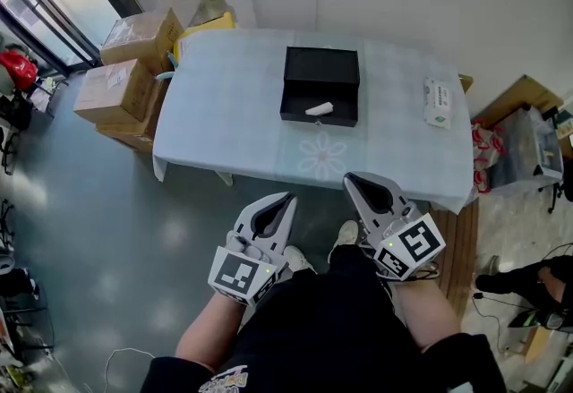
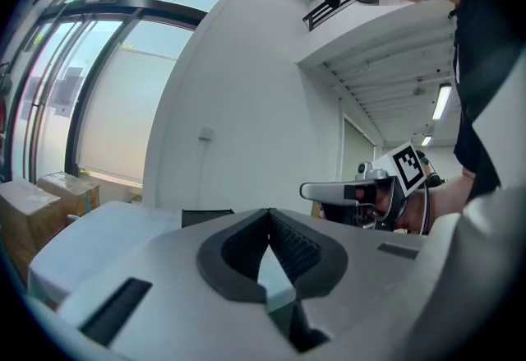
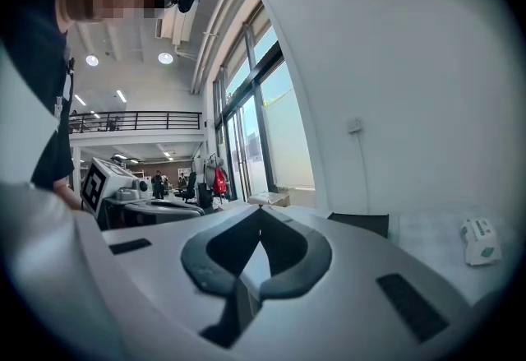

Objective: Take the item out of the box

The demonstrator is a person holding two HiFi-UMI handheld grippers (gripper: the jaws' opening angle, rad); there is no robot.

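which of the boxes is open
The black box on the table: its lid is raised, showing a white item inside. The brown cardboard boxes beside the table are shut.

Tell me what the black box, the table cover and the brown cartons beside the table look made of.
Black box: probably rigid card or thin board, matte; flat thin walls and a raised lid with no shine. Table cover: likely cloth or thin plastic sheeting, pale with a printed flower; it drapes and folds at the corners. Cartons: brown cardboard, dull and square-edged.
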